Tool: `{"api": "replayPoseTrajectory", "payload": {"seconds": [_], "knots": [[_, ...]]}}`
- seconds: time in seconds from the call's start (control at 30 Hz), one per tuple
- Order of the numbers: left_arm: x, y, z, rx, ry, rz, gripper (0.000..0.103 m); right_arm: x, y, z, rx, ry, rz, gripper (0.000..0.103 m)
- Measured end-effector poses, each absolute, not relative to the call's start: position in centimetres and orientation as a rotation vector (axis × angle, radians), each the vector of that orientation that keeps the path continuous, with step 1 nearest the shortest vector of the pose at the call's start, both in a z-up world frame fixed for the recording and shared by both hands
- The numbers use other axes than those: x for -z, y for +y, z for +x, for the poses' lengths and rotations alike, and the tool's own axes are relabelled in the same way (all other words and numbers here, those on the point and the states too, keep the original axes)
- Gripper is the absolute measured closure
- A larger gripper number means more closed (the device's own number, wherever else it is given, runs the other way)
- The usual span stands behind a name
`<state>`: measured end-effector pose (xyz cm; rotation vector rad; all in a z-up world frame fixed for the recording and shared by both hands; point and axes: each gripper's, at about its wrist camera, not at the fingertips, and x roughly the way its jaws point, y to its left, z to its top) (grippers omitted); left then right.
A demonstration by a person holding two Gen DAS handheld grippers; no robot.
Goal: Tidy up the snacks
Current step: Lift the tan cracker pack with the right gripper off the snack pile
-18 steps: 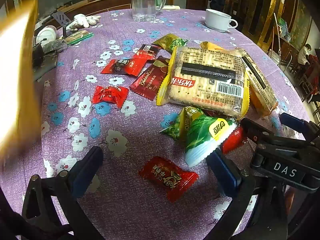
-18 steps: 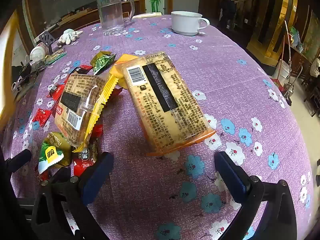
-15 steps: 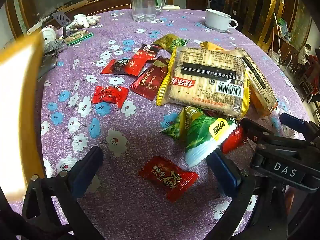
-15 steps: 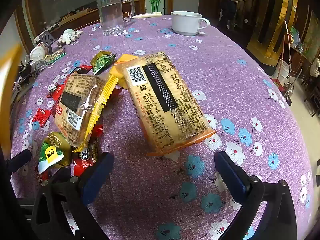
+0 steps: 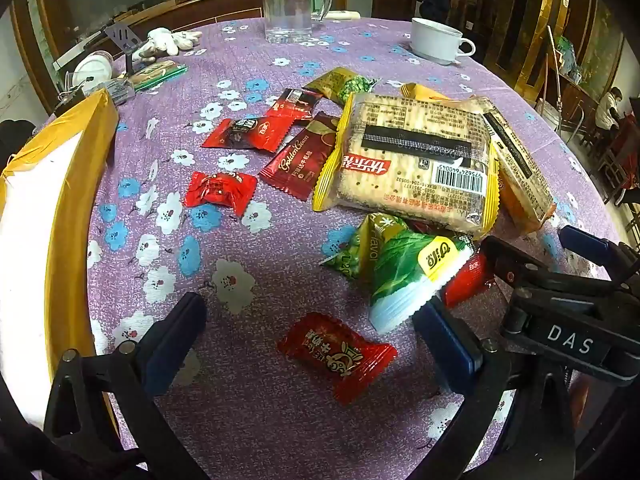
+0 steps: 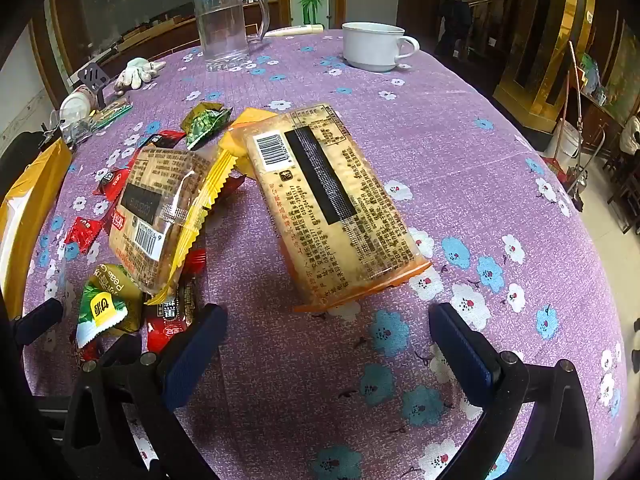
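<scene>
Snacks lie scattered on a purple flowered tablecloth. A red candy [image 5: 336, 356] sits between the wide-apart jaws of my left gripper [image 5: 312, 340], which is open and touches nothing. Beyond it lie a green pea packet [image 5: 400, 268], a yellow-edged cracker pack [image 5: 412, 160] and several red wrappers [image 5: 220, 192]. My right gripper [image 6: 324, 348] is open just short of an orange-edged cracker pack [image 6: 332, 208]; the yellow-edged cracker pack [image 6: 164, 216] lies to its left. The right gripper's body [image 5: 568, 316] shows at the right of the left wrist view.
A white box with yellow tape edges [image 5: 52, 208] stands at the left table edge. At the far side are a glass mug [image 6: 228, 28], a white cup [image 6: 376, 46], a glove [image 5: 164, 42] and small clutter [image 5: 104, 80]. The table drops off to the right.
The taped box has come in from the left and settled on the table's left edge. Both grippers and the snacks have stayed put.
</scene>
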<state>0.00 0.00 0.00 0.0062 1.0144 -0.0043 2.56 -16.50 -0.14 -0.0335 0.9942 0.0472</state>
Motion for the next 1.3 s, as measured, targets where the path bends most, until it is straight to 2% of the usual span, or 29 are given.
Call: {"api": "replayPoseTrajectory", "payload": {"seconds": [0.83,1.13,1.3], "knots": [[0.0,0.0,0.0,0.004,1.015,0.006,0.000,0.0,-16.6,2.4,-0.052,0.993,-0.032,0.000],[-0.5,0.9,-1.4,0.116,1.039,0.009,0.000,-0.9,-18.4,1.4,-0.249,1.024,-0.027,0.000],[-1.6,1.7,-3.3,0.206,1.020,-0.004,0.000,-2.4,-20.3,0.2,-0.352,1.012,0.032,0.004]]}}
